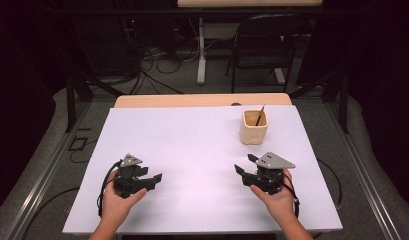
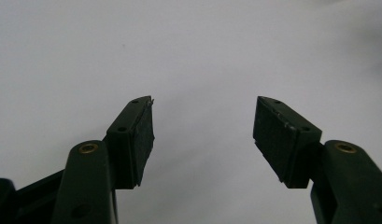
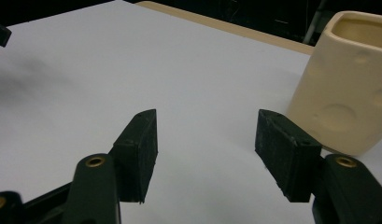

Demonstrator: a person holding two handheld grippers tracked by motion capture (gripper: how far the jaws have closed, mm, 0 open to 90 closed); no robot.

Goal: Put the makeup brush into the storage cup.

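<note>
A cream-coloured, square-sided ceramic cup (image 1: 254, 127) with shallow round dimples stands upright on the white sheet (image 1: 192, 150) that covers the wooden table (image 1: 202, 100), toward the far right part of it. A thin dark stick (image 1: 260, 115) leans inside the cup, its tip rising above the rim.

The right gripper (image 1: 243, 169), held in the person's right hand (image 1: 277, 197), sits nearer the person than the cup — apart from it, not touching. In the right gripper view the cup (image 3: 345, 84) stands just beyond and to the right of the right-hand jaw; the jaws stand wide apart with only bare sheet between them.

The left gripper (image 1: 154, 178), in the left hand (image 1: 117, 202), lies well apart from the cup, across the sheet on the near left. Its jaws too are spread — nothing between them but white sheet (image 2: 202, 56).
</note>
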